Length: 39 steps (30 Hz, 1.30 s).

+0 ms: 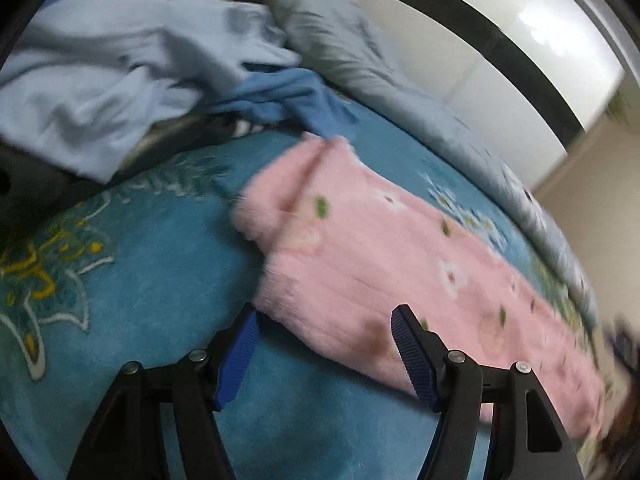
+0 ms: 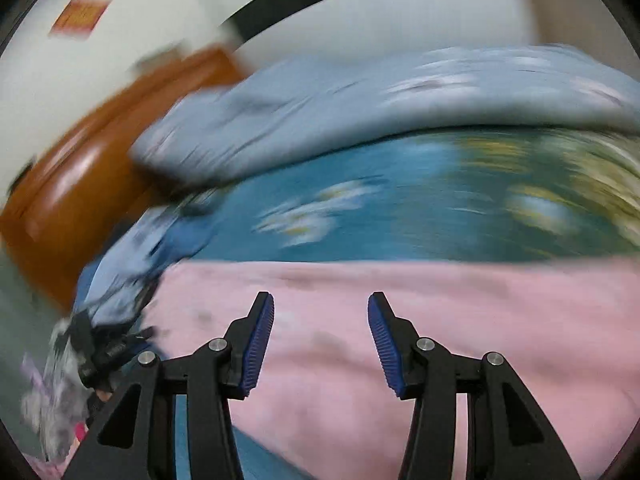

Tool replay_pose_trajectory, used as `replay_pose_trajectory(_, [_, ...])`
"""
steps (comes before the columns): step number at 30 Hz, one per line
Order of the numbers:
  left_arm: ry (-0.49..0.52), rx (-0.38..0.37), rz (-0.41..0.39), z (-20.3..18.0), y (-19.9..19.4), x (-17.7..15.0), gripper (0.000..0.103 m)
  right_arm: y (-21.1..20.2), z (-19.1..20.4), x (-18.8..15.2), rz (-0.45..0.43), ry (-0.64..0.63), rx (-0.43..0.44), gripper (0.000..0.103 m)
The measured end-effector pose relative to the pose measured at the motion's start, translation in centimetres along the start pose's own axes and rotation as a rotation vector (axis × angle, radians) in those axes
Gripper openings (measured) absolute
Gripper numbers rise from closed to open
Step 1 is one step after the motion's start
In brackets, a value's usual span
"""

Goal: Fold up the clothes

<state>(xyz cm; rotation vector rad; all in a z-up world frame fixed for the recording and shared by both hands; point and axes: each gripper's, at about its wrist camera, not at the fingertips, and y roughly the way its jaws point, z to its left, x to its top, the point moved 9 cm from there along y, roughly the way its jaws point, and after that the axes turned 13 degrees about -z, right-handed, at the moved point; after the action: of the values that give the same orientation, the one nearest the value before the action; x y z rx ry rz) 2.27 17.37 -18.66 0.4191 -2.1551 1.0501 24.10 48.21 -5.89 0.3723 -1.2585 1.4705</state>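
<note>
**Pink fleece laid out on the bed, both grippers spread above it**

Teal bedding (image 1: 160,248) with embroidered flowers covers the whole work surface, and a grey-blue quilt (image 1: 352,52) is bunched along its far side. On the teal lies the pink fleece garment (image 1: 380,264), stretched from near left to far right in the left wrist view. The left gripper (image 1: 324,336) hangs over its near left edge with jaws spread and nothing between them; the right gripper (image 2: 320,332) is likewise parted over pink fleece (image 2: 440,312), pinching nothing.

The step looks like taking hold of an edge for a fold. To do it well, I judge each gripper should bite only the top layer right at the hem, not the plush bedding under it, and both should lift together so the fleece does not skew.

Only the left view shows the unfolded pale blue clothes (image 1: 120,72) heaped at far left and the garment's folded-over end. Only the right view, though blurred, shows the orange-brown wooden furniture (image 2: 92,168) beyond the bed.
</note>
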Motion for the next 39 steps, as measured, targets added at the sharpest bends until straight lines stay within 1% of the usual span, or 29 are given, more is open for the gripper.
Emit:
replay_pose_trajectory(2, [0.023,-0.025,0.003,-0.3,0.2,0.1,0.071,6.5,6.3,-0.2,0.092,-0.114,0.087,0.051])
replay_pose_trajectory(4, [0.025,-0.046,-0.004,-0.2,0.5,0.3,0.071,12.4,12.7,-2.0,0.201,-0.262,0.168,0.050])
replay_pose_trajectory(5, [0.026,-0.055,-0.011,-0.2,0.6,0.3,0.071,14.8,15.1,-2.9,0.254,-0.343,0.188,0.050])
replay_pose_trajectory(7, [0.014,-0.079,-0.017,-0.1,0.6,0.4,0.071,19.8,18.7,-4.9,0.348,-0.505,0.172,0.050])
replay_pose_trajectory(10, [-0.023,-0.125,-0.016,0.1,0.6,0.6,0.071,24.4,22.4,-6.5,0.389,-0.638,0.199,0.050])
replay_pose_trajectory(12, [-0.071,-0.154,-0.008,0.5,0.6,0.8,0.071,26.3,24.6,-6.8,0.376,-0.657,0.246,0.050])
replay_pose_trajectory(14, [-0.124,-0.180,-0.012,0.9,0.4,1.3,0.071,28.1,25.9,-7.5,0.383,-0.674,0.259,0.050])
replay_pose_trajectory(18, [-0.252,-0.239,-0.012,2.1,0.4,1.9,0.071,29.9,27.2,-8.7,0.421,-0.743,0.218,0.050])
replay_pose_trajectory(20, [-0.272,-0.260,-0.029,2.3,0.2,2.1,0.070,30.3,27.2,-8.9,0.440,-0.724,0.202,0.050])
replay_pose_trajectory(21, [-0.280,-0.269,-0.036,2.3,0.1,2.2,0.069,30.2,27.1,-8.9,0.450,-0.706,0.192,0.045])
replay_pose_trajectory(22, [-0.265,-0.264,-0.036,2.2,0.1,2.2,0.069,30.0,27.2,-9.0,0.455,-0.703,0.185,0.042])
replay_pose_trajectory(23, [-0.247,-0.255,-0.033,2.0,0.1,2.1,0.066,29.8,27.2,-9.0,0.461,-0.701,0.178,0.033])
replay_pose_trajectory(24, [-0.238,-0.249,-0.030,1.9,0.2,2.0,0.063,29.5,27.3,-9.0,0.467,-0.699,0.171,0.021])
replay_pose_trajectory(25, [-0.235,-0.242,-0.028,2.0,0.2,2.0,0.050,29.3,27.3,-9.1,0.472,-0.701,0.164,0.014])
replay_pose_trajectory(26, [-0.236,-0.235,-0.026,2.2,0.2,2.0,0.035,28.9,27.5,-9.3,0.473,-0.715,0.163,0.007])
replay_pose_trajectory(27, [-0.236,-0.228,-0.025,2.3,0.2,1.9,0.029,28.4,27.8,-9.6,0.466,-0.721,0.174,0.006])
replay_pose_trajectory(28, [-0.232,-0.229,-0.031,2.3,0.0,2.0,0.018,27.9,28.1,-9.8,0.460,-0.727,0.184,0.005])
replay_pose_trajectory(29, [-0.227,-0.229,-0.037,2.4,-0.2,2.1,0.015,27.3,28.3,-9.9,0.448,-0.729,0.196,0.004])
replay_pose_trajectory(32, [-0.205,-0.236,-0.065,2.1,-0.9,2.5,0.014,25.5,28.8,-8.3,0.368,-0.704,0.218,0.004])
replay_pose_trajectory(35, [-0.167,-0.249,-0.108,1.2,-1.8,3.4,0.011,23.9,29.0,-5.8,0.280,-0.693,0.210,0.003])
replay_pose_trajectory(37, [-0.143,-0.250,-0.126,0.4,-2.0,4.2,0.011,23.7,29.6,-4.1,0.227,-0.685,0.208,0.003])
replay_pose_trajectory(38, [-0.110,-0.231,-0.140,0.1,-2.3,4.5,0.011,24.1,29.7,-3.3,0.215,-0.677,0.210,0.003])
replay_pose_trajectory(39, [-0.075,-0.197,-0.155,0.1,-2.3,5.0,0.011,24.3,29.9,-2.6,0.204,-0.670,0.214,0.003])
